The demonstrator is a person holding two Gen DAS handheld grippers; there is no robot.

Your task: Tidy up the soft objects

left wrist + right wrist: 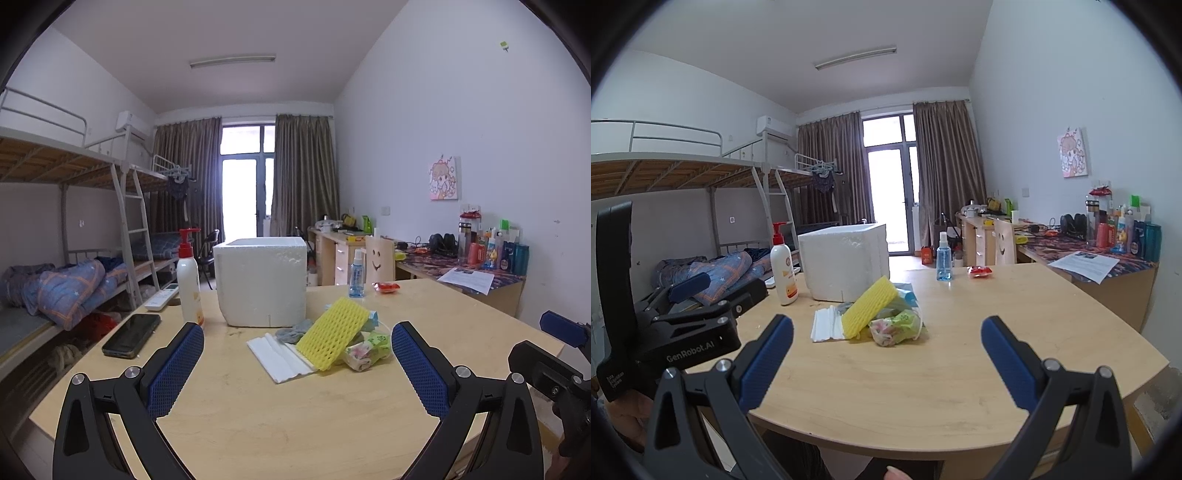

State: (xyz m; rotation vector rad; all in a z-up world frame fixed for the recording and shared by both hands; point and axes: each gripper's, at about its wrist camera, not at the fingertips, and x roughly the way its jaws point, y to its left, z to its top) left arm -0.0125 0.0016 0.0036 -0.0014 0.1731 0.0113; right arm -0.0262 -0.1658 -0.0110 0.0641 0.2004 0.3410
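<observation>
Dorm room: bunk beds [55, 173] along the left wall, curtained balcony door at the back, cluttered desk [476, 269] on the right. Pale wooden bench [295, 413] in the foreground, carrying everything below.

Far left on the bench: black phone [132, 335] lying flat, white remote [161, 296] behind it. Next, white pump bottle with red cap [189, 280], upright, just left of a white foam box [262, 280], open at the top.

Centre, in front of the box: heap of soft objects. White folded foam sheet [280, 356] at the bottom left, flat on the bench. Grey cloth [293, 332] behind it, near the foot of the box. Yellow mesh sponge [332, 338] tilted, leaning across the heap, lower edge on the white sheet. Clear bag with green and floral contents [369, 349] just right of the sponge, touching it. Something light blue behind the sponge, mostly hidden.

Further back and right: small blue spray bottle [357, 275], upright, then a red wrapper [386, 287].

Left tongs [297, 363] spread wide, grasping nothing, hovering over the near bench short of the heap. Right tongs [886, 354] likewise spread wide and empty, heap just beyond and left of centre between the blue pads [768, 360].
</observation>
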